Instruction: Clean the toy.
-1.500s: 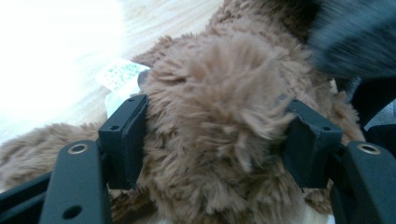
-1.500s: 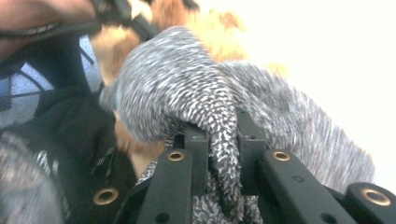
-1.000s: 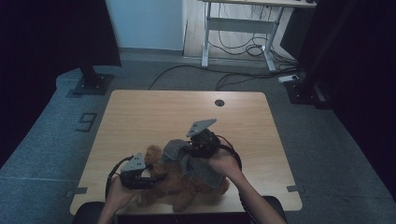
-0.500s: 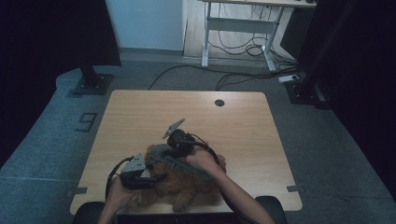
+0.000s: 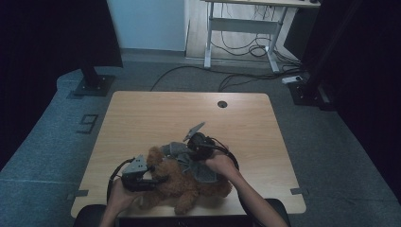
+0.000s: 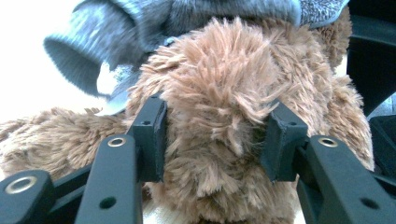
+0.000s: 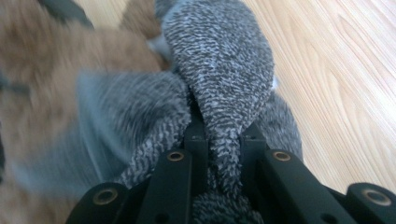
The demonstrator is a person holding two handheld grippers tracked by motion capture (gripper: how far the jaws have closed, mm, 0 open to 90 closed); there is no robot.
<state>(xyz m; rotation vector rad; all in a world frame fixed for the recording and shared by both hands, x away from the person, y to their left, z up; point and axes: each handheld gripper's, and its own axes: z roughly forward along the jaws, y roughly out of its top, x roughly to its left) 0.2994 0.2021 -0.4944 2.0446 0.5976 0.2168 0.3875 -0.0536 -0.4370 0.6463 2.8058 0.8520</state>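
The grey knit garment [image 5: 191, 163], pinched in our right tongs [image 7: 223, 140], lies half-fitted at 12 o'clock of the teddy bear [image 5: 187, 184], which our left tongs [image 6: 217, 140] clamp.

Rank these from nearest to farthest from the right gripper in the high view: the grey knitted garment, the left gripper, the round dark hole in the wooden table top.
1. Grey knitted garment: pinched in the right gripper, on the brown plush bear.
2. Left gripper: at the bear's left side, near the front edge.
3. Round dark hole: at the wooden table's far edge.
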